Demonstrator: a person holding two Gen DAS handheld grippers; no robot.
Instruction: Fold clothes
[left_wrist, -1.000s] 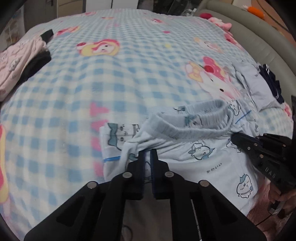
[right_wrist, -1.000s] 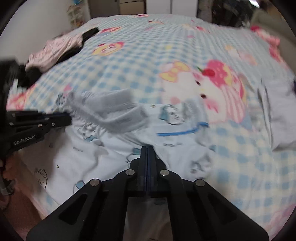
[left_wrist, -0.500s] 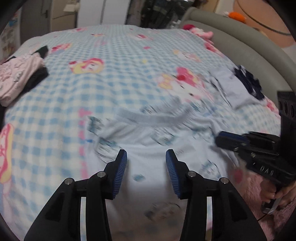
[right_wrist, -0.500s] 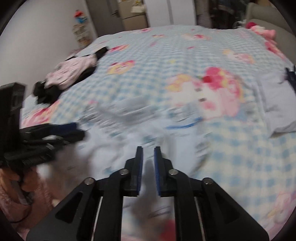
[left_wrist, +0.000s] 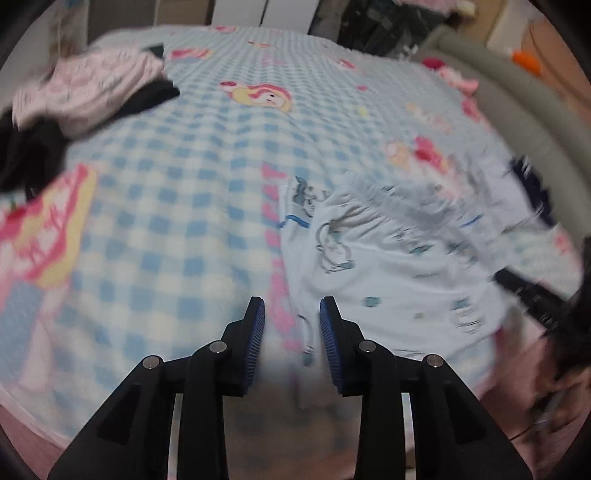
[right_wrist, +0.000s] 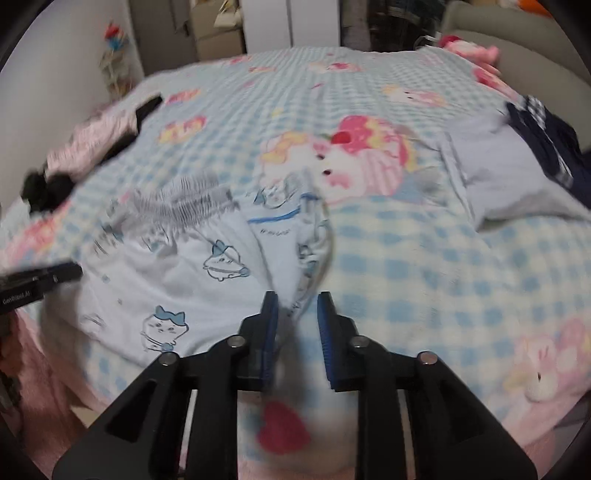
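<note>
The light blue pants (left_wrist: 388, 258) with little cartoon animals lie flat on the bed (left_wrist: 184, 184), near its front edge. The bed has a blue and white checked blanket with pink pictures.

The left gripper (left_wrist: 291, 314) hangs just above the bed. Its fingers (left_wrist: 255, 332) stand apart and hold nothing. They have just been closing a little. The left edge of the pants lies right in front of the gap, a bit toward the right finger, and the rest of the pants spreads out to the right.

The right gripper (right_wrist: 297, 310) also stands apart, and its fingers (right_wrist: 327, 332) have just been opening. A fold of the pants (right_wrist: 207, 266) runs down into the gap and seems to brush the left finger, but the pads do not squeeze it. Most of the pants lie to the left of these fingers.

A pink and black pile of clothes (left_wrist: 85, 92) sits far from the pants, at the bed's far left. A folded grey cloth (right_wrist: 506, 177) lies to the right of the pants.
</note>
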